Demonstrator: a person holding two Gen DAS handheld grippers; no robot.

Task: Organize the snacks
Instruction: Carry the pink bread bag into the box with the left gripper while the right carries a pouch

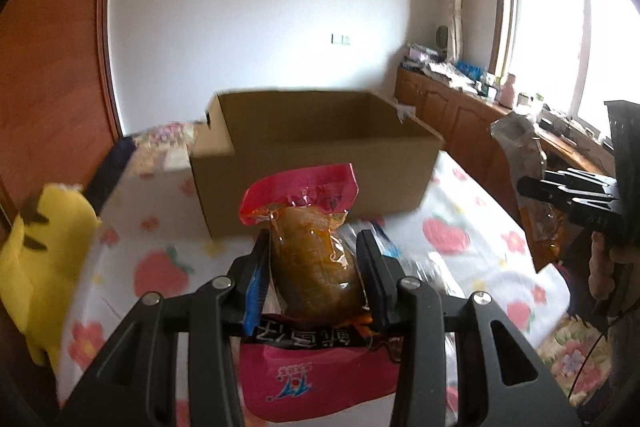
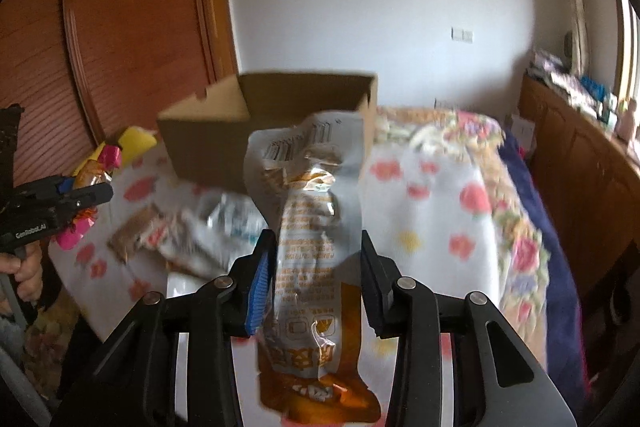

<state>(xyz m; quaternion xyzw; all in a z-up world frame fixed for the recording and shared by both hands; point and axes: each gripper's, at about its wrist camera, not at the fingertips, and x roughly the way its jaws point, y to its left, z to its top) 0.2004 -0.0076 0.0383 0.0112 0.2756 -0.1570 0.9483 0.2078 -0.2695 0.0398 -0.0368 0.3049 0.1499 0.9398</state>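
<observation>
While both claws hold snacks, not boxed yet.
Left claw [image 1: 314, 259] clamped on red pack [image 1: 308, 227]; right claw [image 2: 316, 267] closing on silver pack [image 2: 310, 227]; box [image 1: 312, 163] ahead, more snacks [image 2: 188, 235] on bed.

Pink-topped snack pack [image 1: 312, 247], silver-orange pouch [image 2: 312, 247], both upright.

We see the cardboard box [image 1: 316, 163] on the bed [image 1: 460, 223], loose packets [image 2: 192, 231] lying before it, the cabinet [image 1: 452, 115] to its right.

The cardboard box [image 1: 312, 163] hides its own floor; blur smears the loose packets [image 2: 192, 231] on the cloth, their print unreadable, and the bottom edge crops the silver-orange pouch [image 2: 316, 267]
</observation>
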